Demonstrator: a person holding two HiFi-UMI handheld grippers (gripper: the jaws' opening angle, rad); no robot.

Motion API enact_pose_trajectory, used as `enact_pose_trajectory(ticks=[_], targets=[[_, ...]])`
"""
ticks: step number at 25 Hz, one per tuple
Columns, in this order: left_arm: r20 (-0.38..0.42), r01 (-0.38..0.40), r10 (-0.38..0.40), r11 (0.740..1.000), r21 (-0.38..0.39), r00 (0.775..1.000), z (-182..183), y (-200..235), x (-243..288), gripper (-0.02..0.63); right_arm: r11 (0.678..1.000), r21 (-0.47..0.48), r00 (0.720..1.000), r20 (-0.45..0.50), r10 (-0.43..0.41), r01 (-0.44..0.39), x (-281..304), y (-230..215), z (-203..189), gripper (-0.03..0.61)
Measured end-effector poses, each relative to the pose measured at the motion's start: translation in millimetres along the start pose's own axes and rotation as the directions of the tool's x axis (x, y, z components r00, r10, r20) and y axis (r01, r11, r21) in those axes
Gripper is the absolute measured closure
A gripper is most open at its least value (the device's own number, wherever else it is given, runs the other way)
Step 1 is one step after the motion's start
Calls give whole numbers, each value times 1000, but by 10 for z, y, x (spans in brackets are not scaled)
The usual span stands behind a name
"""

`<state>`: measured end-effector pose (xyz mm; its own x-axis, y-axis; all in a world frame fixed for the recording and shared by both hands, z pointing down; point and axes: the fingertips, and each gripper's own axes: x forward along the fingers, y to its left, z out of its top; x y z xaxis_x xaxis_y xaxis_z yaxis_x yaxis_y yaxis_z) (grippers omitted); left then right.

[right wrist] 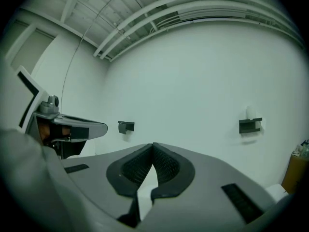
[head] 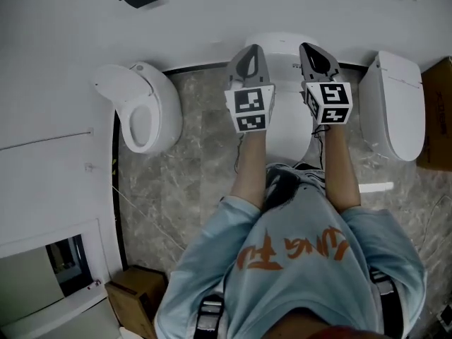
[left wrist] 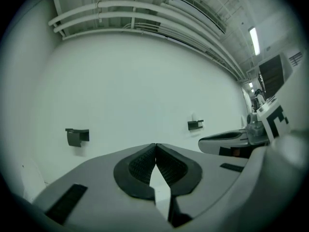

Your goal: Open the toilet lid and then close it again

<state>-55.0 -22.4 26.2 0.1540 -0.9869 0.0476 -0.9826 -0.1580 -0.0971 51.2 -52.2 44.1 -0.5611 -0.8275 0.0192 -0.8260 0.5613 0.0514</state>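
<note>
Left gripper [left wrist: 155, 147]: jaws together, ribbed pads meeting at the tips, nothing between them. Right gripper [right wrist: 153, 145]: the same, jaws closed and empty. Neither touches anything.

Both are held out level, side by side and near each other, forearms [head: 248, 168] stretched forward, tips toward the white wall [left wrist: 145, 81].

The toilet [head: 289, 129] stands directly below and between the forearms, its smooth white top showing. Grippers are well above it. A second toilet [head: 395, 104] sits close on the right, another [head: 141, 108] farther left. Dark brackets [right wrist: 250, 125] are on the wall ahead.
</note>
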Motion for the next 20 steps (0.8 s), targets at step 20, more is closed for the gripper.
enact_pose_trajectory(ticks=[20], targets=[[82, 13, -13, 1000, 0, 997, 247, 531, 45, 586, 998, -54, 998, 58, -13, 17, 288, 295, 458, 566]])
